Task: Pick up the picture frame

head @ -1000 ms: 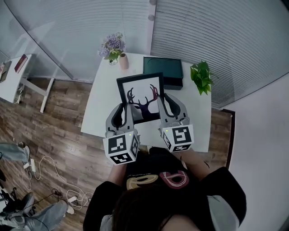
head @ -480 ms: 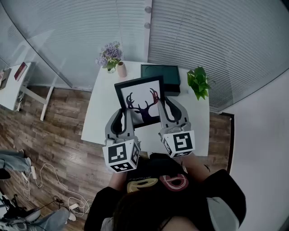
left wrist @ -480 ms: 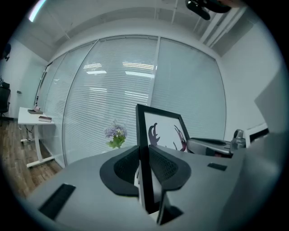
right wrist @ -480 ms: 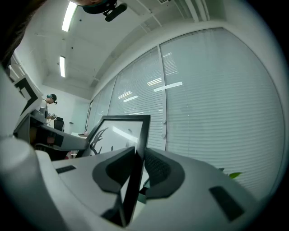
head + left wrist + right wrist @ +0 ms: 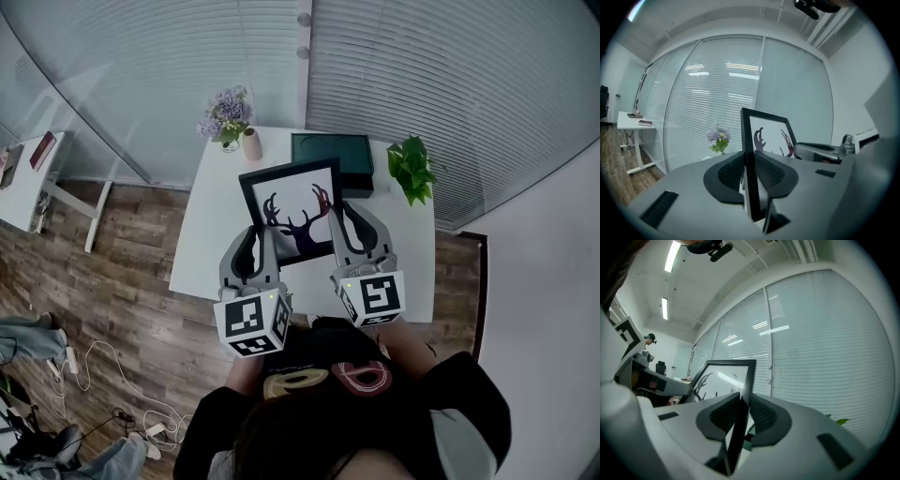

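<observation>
little has moved: left fingers [image 5: 724, 176] and right fingers [image 5: 764, 420] grip opposite side edges of the picture frame [image 5: 291, 211] (centre of the head view).

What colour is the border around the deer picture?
Black. The border of the picture frame shows best in the head view.

We look down on a white rectangular table [image 5: 202, 225] on a brown wood-plank floor [image 5: 103, 272].
Along its far edge we see a small pink vase of purple flowers [image 5: 249, 144] at left, a dark green flat box [image 5: 352, 155] in the middle, and a leafy green plant [image 5: 410, 169] at right. A white side desk [image 5: 23, 183] stands far left; pale cables [image 5: 103, 361] lie on the floor.
</observation>
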Available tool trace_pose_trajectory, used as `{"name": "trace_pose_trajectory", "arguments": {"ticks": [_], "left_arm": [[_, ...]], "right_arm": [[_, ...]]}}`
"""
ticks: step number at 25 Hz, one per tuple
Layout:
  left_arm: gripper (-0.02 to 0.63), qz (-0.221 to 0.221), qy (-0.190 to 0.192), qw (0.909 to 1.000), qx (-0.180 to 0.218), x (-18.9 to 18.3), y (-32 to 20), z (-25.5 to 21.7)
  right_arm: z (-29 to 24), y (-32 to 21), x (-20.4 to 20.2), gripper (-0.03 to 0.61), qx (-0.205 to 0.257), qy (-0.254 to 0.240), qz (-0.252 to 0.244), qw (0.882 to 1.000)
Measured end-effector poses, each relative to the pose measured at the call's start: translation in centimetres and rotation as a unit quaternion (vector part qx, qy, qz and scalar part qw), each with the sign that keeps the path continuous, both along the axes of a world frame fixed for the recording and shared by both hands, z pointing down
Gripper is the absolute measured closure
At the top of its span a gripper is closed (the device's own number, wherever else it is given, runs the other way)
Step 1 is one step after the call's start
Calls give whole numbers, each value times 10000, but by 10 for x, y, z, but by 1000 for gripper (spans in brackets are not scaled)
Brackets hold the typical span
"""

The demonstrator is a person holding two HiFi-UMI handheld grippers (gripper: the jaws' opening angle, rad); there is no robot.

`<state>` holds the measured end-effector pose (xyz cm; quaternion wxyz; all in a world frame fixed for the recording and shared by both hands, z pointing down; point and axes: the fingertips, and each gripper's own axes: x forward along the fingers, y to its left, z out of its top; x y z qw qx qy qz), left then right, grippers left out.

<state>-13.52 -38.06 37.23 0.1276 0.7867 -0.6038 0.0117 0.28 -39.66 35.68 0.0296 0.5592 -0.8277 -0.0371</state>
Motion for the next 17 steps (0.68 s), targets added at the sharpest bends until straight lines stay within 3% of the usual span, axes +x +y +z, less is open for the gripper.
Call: {"name": "trace_pose_trajectory", "arguments": {"ticks": [17], "left_arm": [[534, 12, -53, 10000, -58, 2, 5, 10]], "right_arm": [[10, 5, 2, 505, 5, 38, -27, 10000]]}}
